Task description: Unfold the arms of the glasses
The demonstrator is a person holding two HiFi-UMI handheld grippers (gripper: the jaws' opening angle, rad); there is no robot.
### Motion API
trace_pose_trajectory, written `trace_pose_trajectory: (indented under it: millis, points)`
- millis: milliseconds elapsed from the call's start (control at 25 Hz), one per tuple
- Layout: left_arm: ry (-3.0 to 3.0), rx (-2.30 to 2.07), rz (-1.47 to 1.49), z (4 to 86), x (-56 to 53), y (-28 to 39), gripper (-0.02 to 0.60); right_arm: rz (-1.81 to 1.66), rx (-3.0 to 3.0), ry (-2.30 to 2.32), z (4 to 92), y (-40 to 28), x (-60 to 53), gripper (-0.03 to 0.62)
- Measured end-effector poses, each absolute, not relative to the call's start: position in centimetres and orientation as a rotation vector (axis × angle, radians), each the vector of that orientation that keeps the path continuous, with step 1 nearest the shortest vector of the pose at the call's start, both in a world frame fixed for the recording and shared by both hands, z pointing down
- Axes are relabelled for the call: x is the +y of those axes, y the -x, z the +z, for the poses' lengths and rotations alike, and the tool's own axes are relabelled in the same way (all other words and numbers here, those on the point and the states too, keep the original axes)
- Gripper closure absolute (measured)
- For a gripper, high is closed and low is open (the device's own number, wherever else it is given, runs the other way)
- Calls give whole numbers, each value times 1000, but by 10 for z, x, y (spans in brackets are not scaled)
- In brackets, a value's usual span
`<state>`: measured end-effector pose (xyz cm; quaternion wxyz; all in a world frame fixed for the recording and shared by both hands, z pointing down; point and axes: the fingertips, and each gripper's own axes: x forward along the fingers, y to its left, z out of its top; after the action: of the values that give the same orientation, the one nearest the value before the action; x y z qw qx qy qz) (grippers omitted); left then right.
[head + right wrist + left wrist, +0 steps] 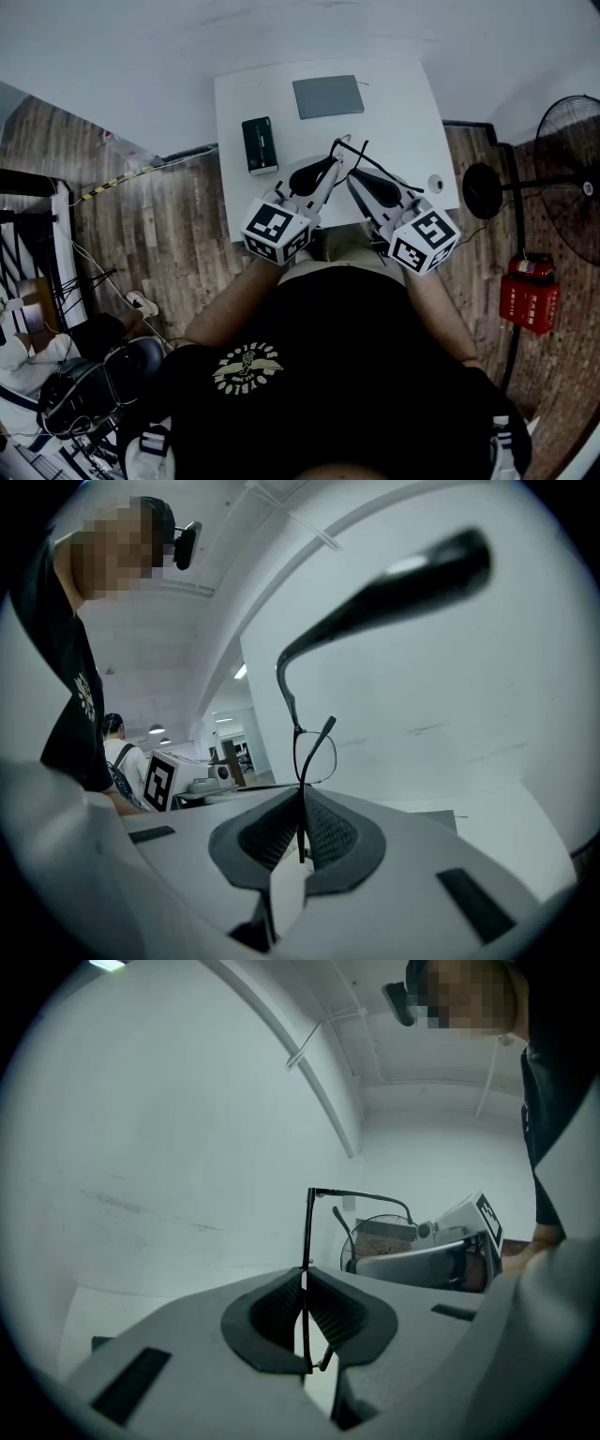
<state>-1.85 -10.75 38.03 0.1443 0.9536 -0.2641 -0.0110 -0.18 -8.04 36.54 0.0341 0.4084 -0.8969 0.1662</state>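
Observation:
Thin black-framed glasses [349, 150] hang in the air over the white table [403, 112], held between both grippers. My left gripper [335, 167] is shut on a thin part of the frame [305, 1283]; one arm rises from its jaws and bends off to the right [366, 1196]. From the other side, my right gripper [355, 179] is shut on the glasses too, its pads pressed on a thin black piece [302, 822]. A lens rim [317, 757] shows just past that grip, and a blurred arm tip [403, 578] sweeps up close to the camera.
On the table lie a dark green box [259, 144], a grey flat pad [327, 96] and a small round thing [435, 183]. A standing fan [567, 178] and a red box [528, 292] are on the wooden floor to the right.

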Motion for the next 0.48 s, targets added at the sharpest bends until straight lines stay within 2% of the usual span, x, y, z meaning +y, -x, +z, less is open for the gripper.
trace_pose_trajectory:
  millis: [480]
  points:
    - [-2714, -866, -83, 374, -124, 50, 560, 513, -2755, -1221, 369, 13, -77, 577]
